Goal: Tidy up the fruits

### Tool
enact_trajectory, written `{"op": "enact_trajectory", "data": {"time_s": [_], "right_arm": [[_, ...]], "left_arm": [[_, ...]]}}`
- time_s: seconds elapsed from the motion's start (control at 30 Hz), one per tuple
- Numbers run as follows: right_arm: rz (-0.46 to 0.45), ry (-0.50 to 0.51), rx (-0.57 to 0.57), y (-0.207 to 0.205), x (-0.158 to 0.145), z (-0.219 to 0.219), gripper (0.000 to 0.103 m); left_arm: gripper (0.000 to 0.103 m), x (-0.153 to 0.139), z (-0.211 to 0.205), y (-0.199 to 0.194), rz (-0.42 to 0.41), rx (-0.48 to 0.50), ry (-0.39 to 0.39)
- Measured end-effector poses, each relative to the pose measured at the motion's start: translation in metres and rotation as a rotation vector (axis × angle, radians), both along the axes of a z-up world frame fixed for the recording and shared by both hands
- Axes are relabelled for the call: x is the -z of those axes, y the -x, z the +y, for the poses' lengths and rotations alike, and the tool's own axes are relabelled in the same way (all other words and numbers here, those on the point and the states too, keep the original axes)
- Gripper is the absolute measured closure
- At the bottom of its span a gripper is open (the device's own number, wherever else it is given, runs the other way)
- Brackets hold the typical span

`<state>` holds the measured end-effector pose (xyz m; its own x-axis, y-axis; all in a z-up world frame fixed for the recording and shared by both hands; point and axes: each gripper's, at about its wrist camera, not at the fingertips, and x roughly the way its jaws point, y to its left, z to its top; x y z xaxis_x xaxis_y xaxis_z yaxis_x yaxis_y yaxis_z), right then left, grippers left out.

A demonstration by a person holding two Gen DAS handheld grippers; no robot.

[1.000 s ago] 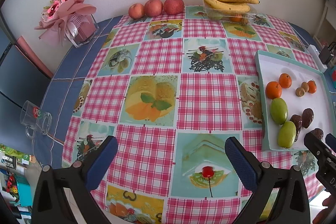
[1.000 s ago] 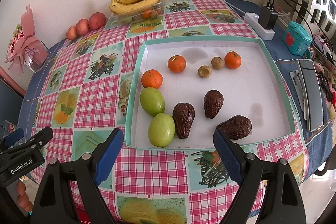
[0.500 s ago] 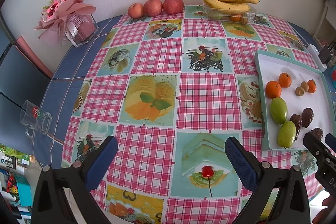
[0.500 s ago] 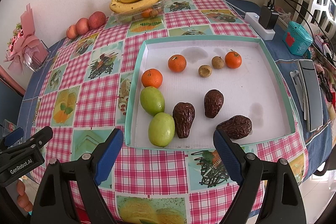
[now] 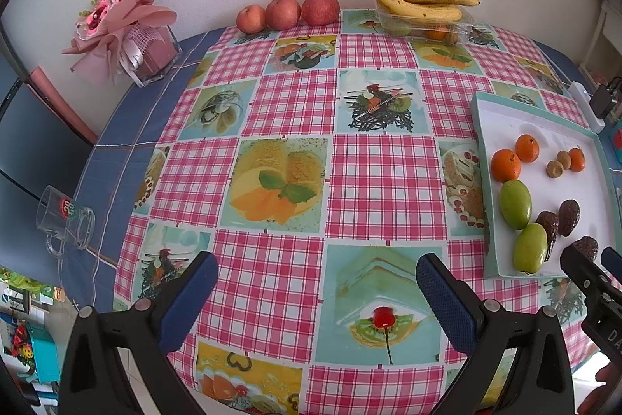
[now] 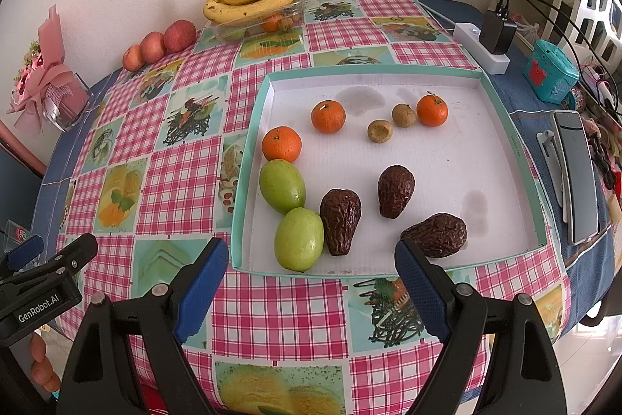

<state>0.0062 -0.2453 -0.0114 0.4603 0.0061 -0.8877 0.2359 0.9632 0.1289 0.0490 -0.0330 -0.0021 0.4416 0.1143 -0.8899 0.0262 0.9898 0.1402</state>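
the shallow white cardboard tray with a teal rim (image 6: 517, 146) lies on the pink-checked worktop (image 6: 186, 181) and already holds a scatter of fruit. two smooth green oval fruits (image 6: 282, 185) lie touching near its left wall, and three small round orange tangerines (image 6: 328, 116) are spread across the far half. two small tan round fruits (image 6: 380, 131) lie just beside the rightmost tangerine. three wrinkled dark brown pear-shaped fruits (image 6: 340, 220) occupy the near half, one against a green fruit, one close to the near rim.

the kinds are only loosely grouped, so the sorting looks barely begun. a bunch of spotted yellow bananas (image 5: 421, 0) rests on a clear plastic punnet (image 5: 427, 28) at the far edge, and three red apples (image 5: 287, 12) line up by the wall, well apart from the tray; whether they belong in it cannot be told.

the right gripper (image 6: 311, 271) hovers at the tray's near rim, spread wide and empty. the left gripper (image 5: 317, 288) hangs over bare cloth to the tray's left, equally wide, carrying nothing.
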Motion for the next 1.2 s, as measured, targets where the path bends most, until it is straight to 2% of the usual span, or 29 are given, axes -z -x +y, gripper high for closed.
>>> {"op": "enact_trajectory", "data": {"time_s": [1.2], "right_arm": [[0.007, 0.004, -0.003, -0.0015, 0.0011, 0.002, 0.015]], "left_arm": [[0.0, 0.0011, 0.0006, -0.0002, 0.011, 0.001, 0.004]]}}
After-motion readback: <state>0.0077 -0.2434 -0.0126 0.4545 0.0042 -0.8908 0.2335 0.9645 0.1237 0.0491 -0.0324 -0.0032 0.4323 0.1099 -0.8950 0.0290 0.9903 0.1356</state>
